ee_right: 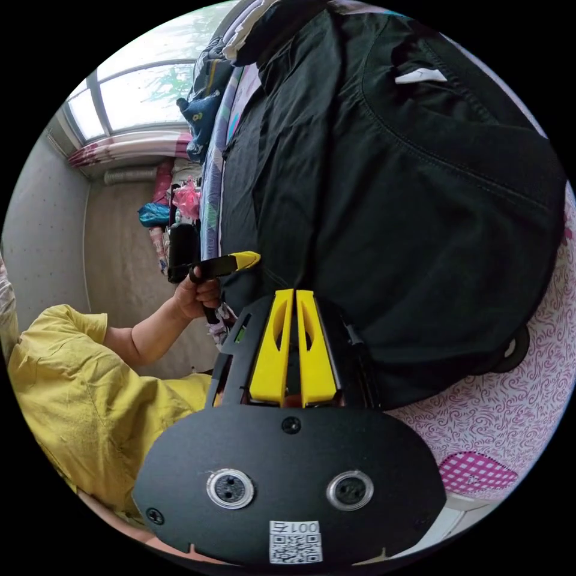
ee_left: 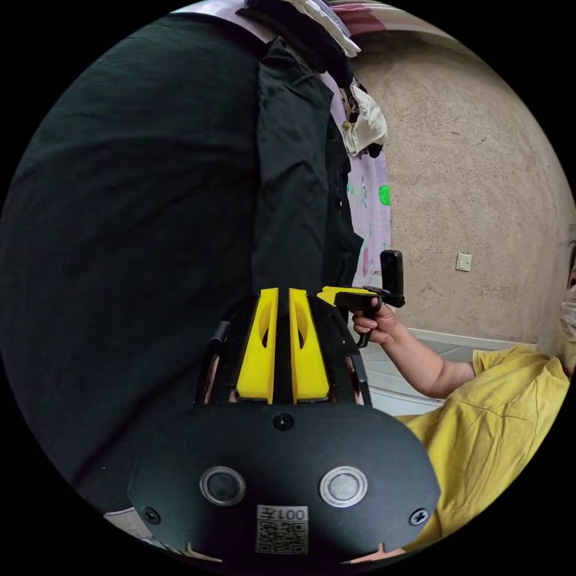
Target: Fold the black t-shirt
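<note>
The black t-shirt [ee_left: 138, 228] lies spread over a bed; its collar and white neck label [ee_right: 420, 76] are toward the top of the right gripper view. My left gripper [ee_left: 283, 292] has its yellow jaws pressed together on a raised fold of the shirt's edge. My right gripper [ee_right: 294, 292] is shut the same way on the shirt's edge [ee_right: 336, 252]. In the left gripper view the right gripper [ee_left: 333, 294] is just beside mine, held in a hand [ee_left: 375, 324]. In the right gripper view the left gripper [ee_right: 247, 259] bites the same edge a little way along.
The shirt lies on a pink patterned sheet [ee_right: 510, 408]. More clothes are piled at the far end of the bed [ee_left: 360, 120]. A person in a yellow shirt [ee_left: 498, 414] stands by the bed, with a plaster wall [ee_left: 468, 180] and a window [ee_right: 144, 96] behind.
</note>
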